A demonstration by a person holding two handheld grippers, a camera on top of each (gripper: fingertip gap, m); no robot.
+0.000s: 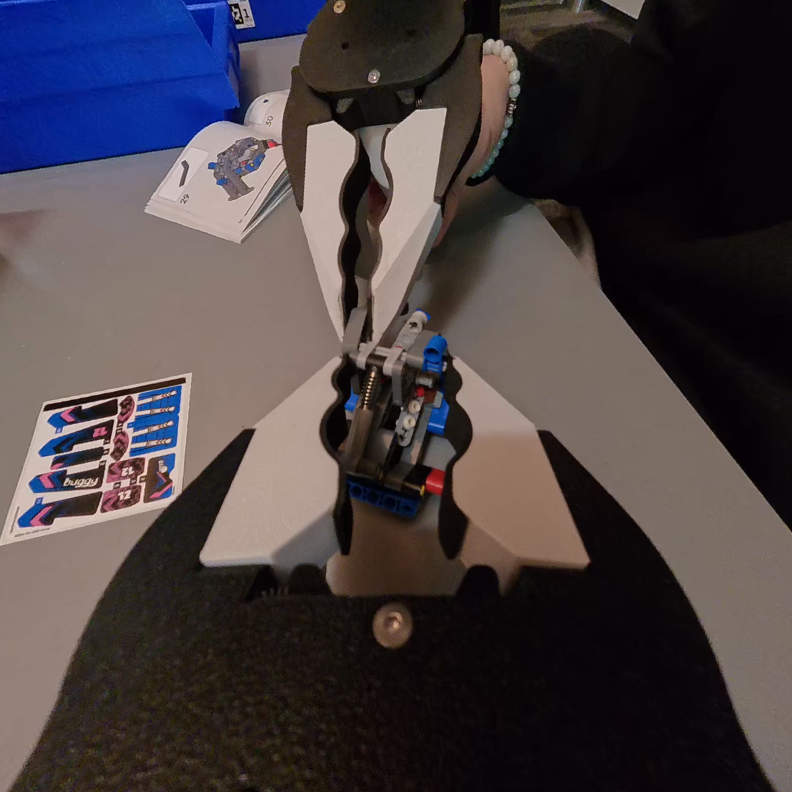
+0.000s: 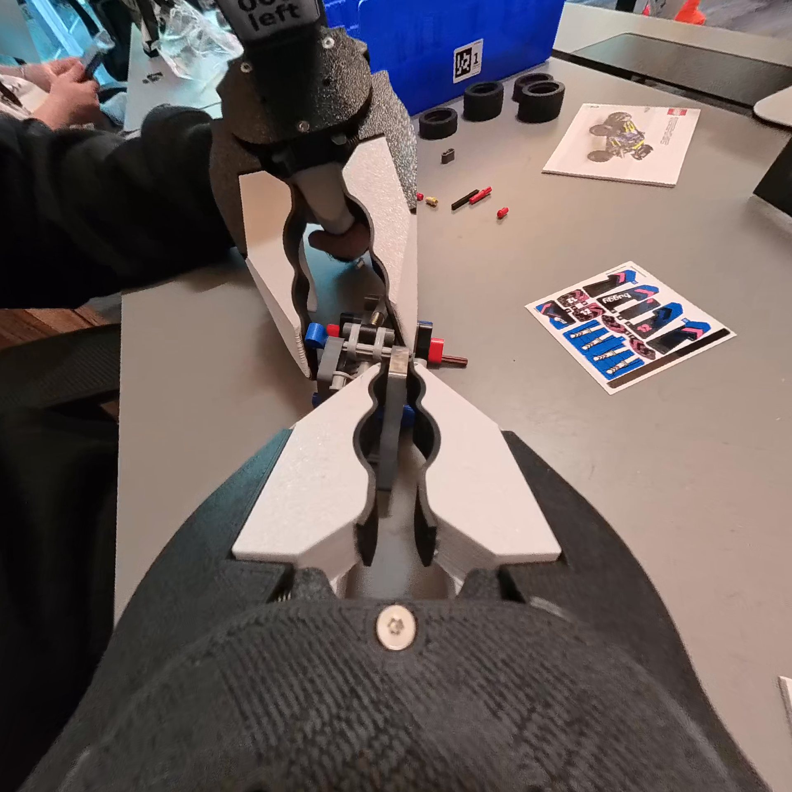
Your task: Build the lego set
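Observation:
A partly built Lego chassis (image 1: 385,428) of blue, grey and black parts with a spring and red pins sits between my left gripper's (image 1: 396,364) fingers, which are shut on it above the grey table (image 1: 214,300). My right gripper (image 2: 396,364) is shut on a long dark grey beam (image 2: 389,437) and holds its end against the top of the chassis (image 2: 343,347). In the left wrist view the right gripper (image 1: 358,338) comes down from above with the beam (image 1: 355,325). In the right wrist view the left gripper (image 2: 355,351) faces mine.
A sticker sheet (image 1: 103,454) (image 2: 630,325) lies flat on the table. An open instruction booklet (image 1: 223,180) and a blue bin (image 1: 107,77) (image 2: 450,43) are behind. Several black tyres (image 2: 484,100), small loose pins (image 2: 467,198) and a leaflet (image 2: 621,145) lie to the right. Another person's hand (image 2: 68,92) is far left.

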